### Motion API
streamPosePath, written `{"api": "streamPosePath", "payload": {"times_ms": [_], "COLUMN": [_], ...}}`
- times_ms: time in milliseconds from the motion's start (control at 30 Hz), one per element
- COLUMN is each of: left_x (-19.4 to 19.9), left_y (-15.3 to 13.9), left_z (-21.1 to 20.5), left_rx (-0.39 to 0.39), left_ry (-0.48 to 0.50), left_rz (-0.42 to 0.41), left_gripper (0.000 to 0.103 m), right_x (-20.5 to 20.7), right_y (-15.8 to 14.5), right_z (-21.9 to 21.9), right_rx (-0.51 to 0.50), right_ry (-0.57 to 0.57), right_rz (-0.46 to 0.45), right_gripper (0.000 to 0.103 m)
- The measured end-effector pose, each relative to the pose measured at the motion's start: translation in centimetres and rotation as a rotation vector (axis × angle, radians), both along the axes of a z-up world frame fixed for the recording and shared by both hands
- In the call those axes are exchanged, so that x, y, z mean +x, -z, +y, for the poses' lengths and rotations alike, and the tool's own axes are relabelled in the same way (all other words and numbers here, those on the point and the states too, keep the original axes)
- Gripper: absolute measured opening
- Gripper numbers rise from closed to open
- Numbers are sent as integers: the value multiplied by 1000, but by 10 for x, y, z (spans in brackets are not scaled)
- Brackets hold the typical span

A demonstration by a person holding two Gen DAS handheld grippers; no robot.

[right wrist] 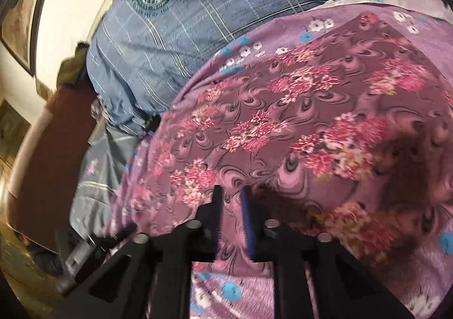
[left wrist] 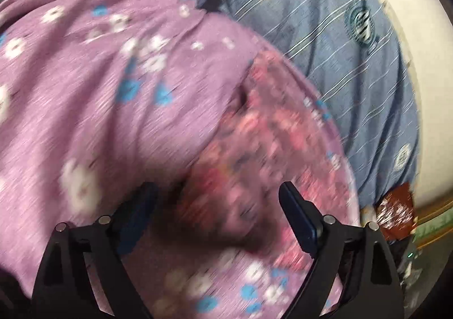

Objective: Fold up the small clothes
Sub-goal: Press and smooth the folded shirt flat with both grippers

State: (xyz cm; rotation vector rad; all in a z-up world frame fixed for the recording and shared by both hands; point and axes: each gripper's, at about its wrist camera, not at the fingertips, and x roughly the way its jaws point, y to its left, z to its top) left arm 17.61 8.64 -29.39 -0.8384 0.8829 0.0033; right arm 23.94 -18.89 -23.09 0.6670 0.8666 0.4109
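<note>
A small maroon garment with pink flowers [right wrist: 297, 121] lies spread on a purple sheet with white and blue flowers [right wrist: 235, 290]. In the right wrist view my right gripper [right wrist: 232, 197] hovers over the garment's near edge. Its jaws are almost together, and I cannot tell whether any cloth is pinched between them. In the blurred left wrist view the same garment [left wrist: 254, 149] lies on the purple sheet [left wrist: 85, 92]. My left gripper [left wrist: 219, 200] stands wide open over the garment, with the cloth below the gap and the fingers [left wrist: 294, 205] not pressing on it.
A blue striped bedcover [left wrist: 311, 21] lies beyond the purple sheet, also the blue bedcover [right wrist: 184, 21]. A pale wall [left wrist: 424, 92] stands at the right. A brown patterned packet [left wrist: 396, 208] sits at the bed's edge. Brown furniture [right wrist: 51, 163] and a framed picture [right wrist: 17, 30] are at the left.
</note>
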Motion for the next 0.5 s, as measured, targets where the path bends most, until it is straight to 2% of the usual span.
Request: {"api": "streamPosePath", "payload": {"times_ms": [67, 133, 167, 200, 267, 333, 367, 433, 467, 500], "left_x": [10, 19, 23, 24, 22, 19, 17, 12, 11, 12], "left_y": [1, 0, -1, -1, -3, -6, -10, -17, -20, -22], "left_z": [0, -5, -11, -14, -17, -18, -18, -20, -20, -21], "left_rx": [-20, -53, -34, -19, 6, 62, 106, 226, 290, 372], "left_ry": [0, 21, 42, 52, 74, 86, 88, 74, 56, 34], "left_rz": [-16, -54, -47, -42, -61, -68, -71, -76, -70, -50], "left_gripper": [88, 79, 71, 64, 60, 60, 60, 71, 83, 84], "right_x": [9, 17, 20, 21, 20, 13, 11, 9, 10, 13], "right_y": [7, 20, 28, 33, 30, 20, 13, 7, 9, 12], "right_z": [4, 9, 9, 9, 4, -2, -4, -4, -3, 0], "right_rx": [10, -10, -18, -7, 16, 17, 0, -56, -102, -135], "right_ry": [-12, -22, -24, -28, -27, -7, 5, 40, 53, 54], "right_rz": [23, 75, 104, 120, 114, 47, 12, -17, -8, 16], "right_gripper": [10, 6, 0, 0, 4, 4, 8, 8, 8, 5]}}
